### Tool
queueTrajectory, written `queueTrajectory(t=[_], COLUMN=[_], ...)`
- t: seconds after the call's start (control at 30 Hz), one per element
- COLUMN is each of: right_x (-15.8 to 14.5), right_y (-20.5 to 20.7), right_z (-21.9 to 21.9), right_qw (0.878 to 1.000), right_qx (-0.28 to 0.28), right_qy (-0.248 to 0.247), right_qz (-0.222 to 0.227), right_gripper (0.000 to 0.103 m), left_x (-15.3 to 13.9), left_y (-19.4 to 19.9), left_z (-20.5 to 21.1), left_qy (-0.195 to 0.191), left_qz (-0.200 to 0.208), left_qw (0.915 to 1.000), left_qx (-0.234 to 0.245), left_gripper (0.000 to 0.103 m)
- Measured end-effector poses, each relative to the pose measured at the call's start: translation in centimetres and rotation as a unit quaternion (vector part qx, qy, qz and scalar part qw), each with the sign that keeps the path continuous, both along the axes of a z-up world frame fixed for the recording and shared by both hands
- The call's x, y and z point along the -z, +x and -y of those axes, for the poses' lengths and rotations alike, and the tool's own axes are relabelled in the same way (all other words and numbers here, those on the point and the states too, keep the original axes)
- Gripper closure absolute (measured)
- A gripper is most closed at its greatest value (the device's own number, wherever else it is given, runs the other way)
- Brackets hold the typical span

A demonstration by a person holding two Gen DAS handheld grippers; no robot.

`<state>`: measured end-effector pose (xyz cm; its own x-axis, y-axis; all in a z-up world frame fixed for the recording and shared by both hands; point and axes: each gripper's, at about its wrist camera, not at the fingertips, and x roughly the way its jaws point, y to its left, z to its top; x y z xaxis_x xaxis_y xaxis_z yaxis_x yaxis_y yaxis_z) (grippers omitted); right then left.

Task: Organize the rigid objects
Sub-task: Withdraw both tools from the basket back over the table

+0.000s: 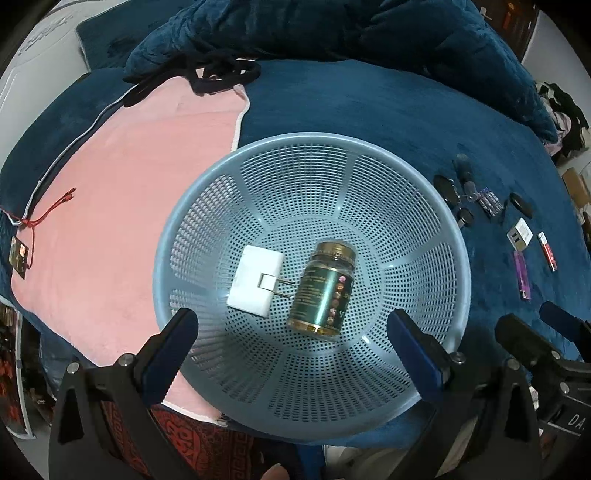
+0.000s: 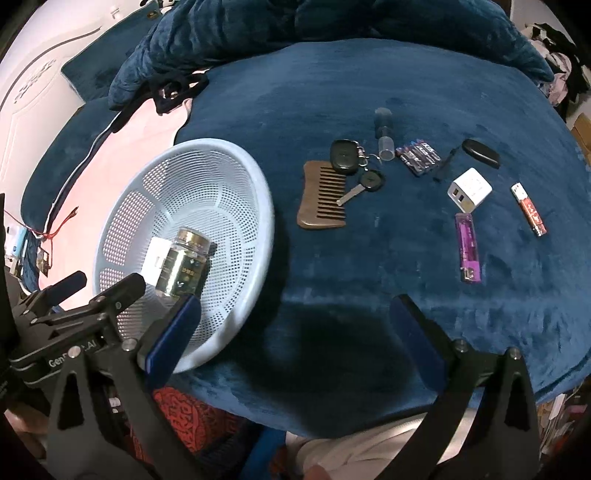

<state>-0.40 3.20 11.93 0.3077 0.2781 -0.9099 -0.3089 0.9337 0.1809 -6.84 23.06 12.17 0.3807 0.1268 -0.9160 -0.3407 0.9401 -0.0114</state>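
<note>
two items in basket (image 1: pixel 192 206): jar (image 1: pixel 325 291), white plug (image 1: pixel 255 280) | left gripper (image 1: pixel 291 343) apart, empty | right gripper (image 2: pixel 295 332) apart, empty, near bed's front edge, likely readying for comb (image 2: pixel 323 201)

Basket (image 2: pixel 236 206): pale blue, perforated. Jar (image 1: pixel 325 291): green, gold-capped. Charger (image 2: pixel 469 190): white. Lighters: purple (image 2: pixel 468 247); red (image 2: pixel 529 210). Comb (image 2: pixel 321 201): brown. Blanket (image 2: pixel 369 277): dark blue. Towel (image 1: pixel 129 192): pink.

A home bedroom: a bed (image 2: pixel 369 92) under a plush blue blanket, a rumpled duvet (image 1: pixel 332 29) at its far end, a pink towel (image 1: pixel 129 184) left.
</note>
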Motion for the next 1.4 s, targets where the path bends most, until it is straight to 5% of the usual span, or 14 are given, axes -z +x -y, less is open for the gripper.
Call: queueTrajectory(t=[1.4], right_x=[-0.4], right_y=[0.3], right_z=[7.0], right_qw=[0.999], right_qx=[0.049], right_qy=[0.013], right_qz=[-0.001], right_gripper=[0.0], left_x=[-0.7], left_y=[1.8], left_z=[6.7], left_qy=[0.006], left_qz=[-0.008], left_qw=[0.998], left_qx=[0.062], left_gripper=[0.001])
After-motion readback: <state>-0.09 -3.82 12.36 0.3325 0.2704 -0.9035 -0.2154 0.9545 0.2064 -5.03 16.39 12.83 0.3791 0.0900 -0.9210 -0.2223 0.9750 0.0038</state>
